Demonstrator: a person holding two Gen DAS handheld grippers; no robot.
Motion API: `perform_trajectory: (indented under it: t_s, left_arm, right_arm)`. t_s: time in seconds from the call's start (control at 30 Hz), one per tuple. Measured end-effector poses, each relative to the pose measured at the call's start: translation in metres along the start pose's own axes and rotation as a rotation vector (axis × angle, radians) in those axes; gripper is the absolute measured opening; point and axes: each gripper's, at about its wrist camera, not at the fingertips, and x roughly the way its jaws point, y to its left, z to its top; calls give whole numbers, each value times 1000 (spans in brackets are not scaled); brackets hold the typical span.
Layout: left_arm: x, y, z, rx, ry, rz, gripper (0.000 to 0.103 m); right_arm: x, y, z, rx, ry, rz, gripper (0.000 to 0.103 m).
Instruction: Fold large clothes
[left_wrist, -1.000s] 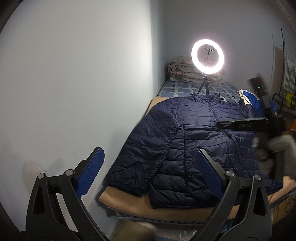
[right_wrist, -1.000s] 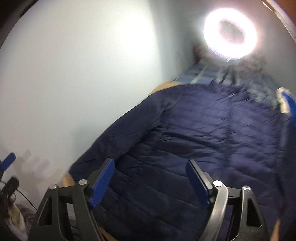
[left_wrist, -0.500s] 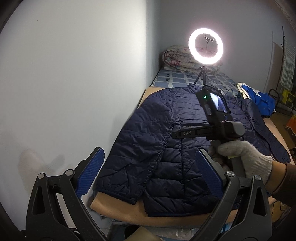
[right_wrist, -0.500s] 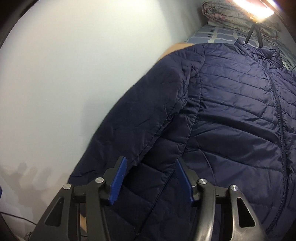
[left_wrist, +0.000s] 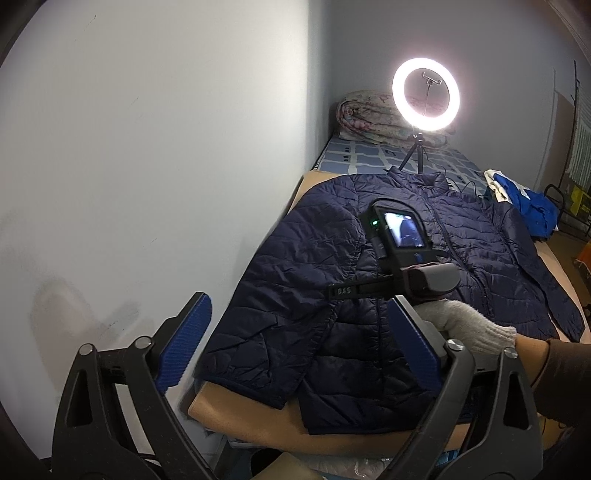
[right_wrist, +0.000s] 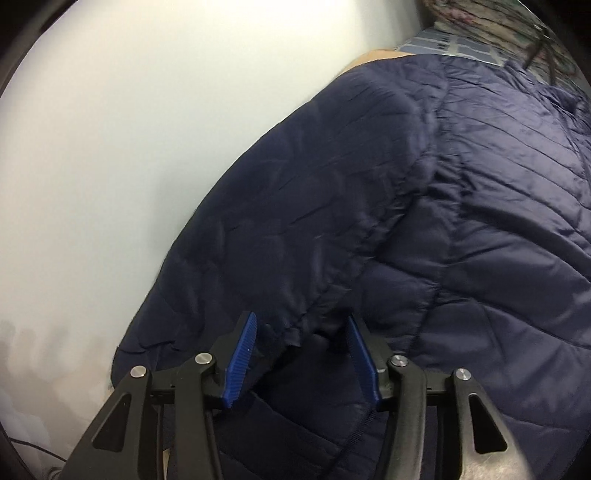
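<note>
Right tool (right_wrist: 301, 350) parted, straddling jacket (right_wrist: 406, 221) sleeve seam

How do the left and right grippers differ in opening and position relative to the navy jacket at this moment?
The left gripper is spread wide and held back above the near edge of the bed, touching nothing; the right gripper is narrower and down at the navy jacket, its blue pads either side of the sleeve seam, not yet shut. Both have black frames and ribbed blue pads.
</note>
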Motion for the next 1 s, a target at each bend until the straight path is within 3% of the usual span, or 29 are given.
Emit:
perform_trajectory:
  t_s: [0.07, 0.1, 0.17, 0.23, 0.43, 0.7, 0.8, 0.87, 1.0]
  left_arm:
    - [2, 1, 0, 2, 0, 12, 96]
    - [2, 2, 0, 1, 0, 15, 96]
    - [4, 2, 0, -2, 2, 19, 95]
    - [6, 2, 0, -1, 7, 23, 95]
    - [7, 6, 1, 4, 2, 43, 94]
    - [7, 4, 3, 1, -5, 43, 95]
    - [5, 5, 4, -2, -13, 54, 94]
    - [3, 10, 3, -16, -15, 54, 95]
    - [4, 18, 3, -27, -6, 82, 94]
  right_arm:
    - [5, 4, 0, -19, 14, 2, 32]
    - [7, 6, 0, -28, 19, 3, 29]
    - [7, 8, 1, -50, 19, 4, 8]
    - [4, 10, 1, -66, 15, 0, 3]
    - [-25, 7, -2, -149, -19, -50, 0]
    - [-64, -40, -9, -155, -41, -167, 0]
    - [-64, -38, -12, -187, -29, -167, 7]
    - [-73, -30, -24, -254, -64, -170, 36]
    - [-107, -14, -56, -366, -211, -114, 55]
